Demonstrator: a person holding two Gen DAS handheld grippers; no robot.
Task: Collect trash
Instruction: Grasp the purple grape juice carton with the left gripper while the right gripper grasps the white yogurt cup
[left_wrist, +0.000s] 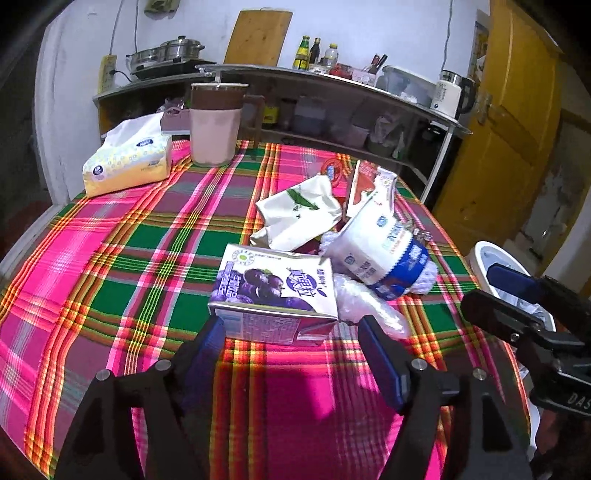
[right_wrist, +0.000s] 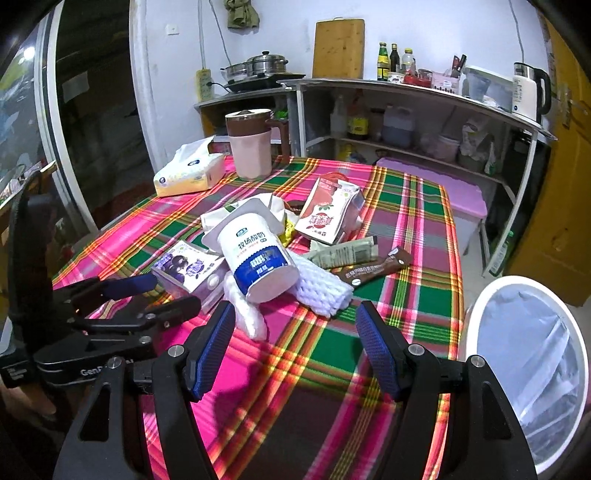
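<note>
A pile of trash lies on the plaid tablecloth (left_wrist: 122, 258): a purple milk carton (left_wrist: 273, 291), a white and blue yogurt cup (left_wrist: 384, 254) on its side, a crumpled white pouch (left_wrist: 299, 214), white foam netting (right_wrist: 325, 291), a red carton (right_wrist: 328, 210) and flat wrappers (right_wrist: 365, 262). My left gripper (left_wrist: 291, 328) is open just in front of the purple carton, which also shows in the right wrist view (right_wrist: 188, 267). My right gripper (right_wrist: 295, 314) is open and empty, just short of the foam netting and the yogurt cup (right_wrist: 258, 251). A white lined trash bin (right_wrist: 532, 347) stands beside the table at the right.
A yellow tissue pack (left_wrist: 129, 162) and a pink jug with a brown lid (left_wrist: 216, 122) stand at the table's far side. Behind are metal shelves (right_wrist: 406, 122) with pots, bottles and a kettle. A yellow door (left_wrist: 509, 122) is at the right.
</note>
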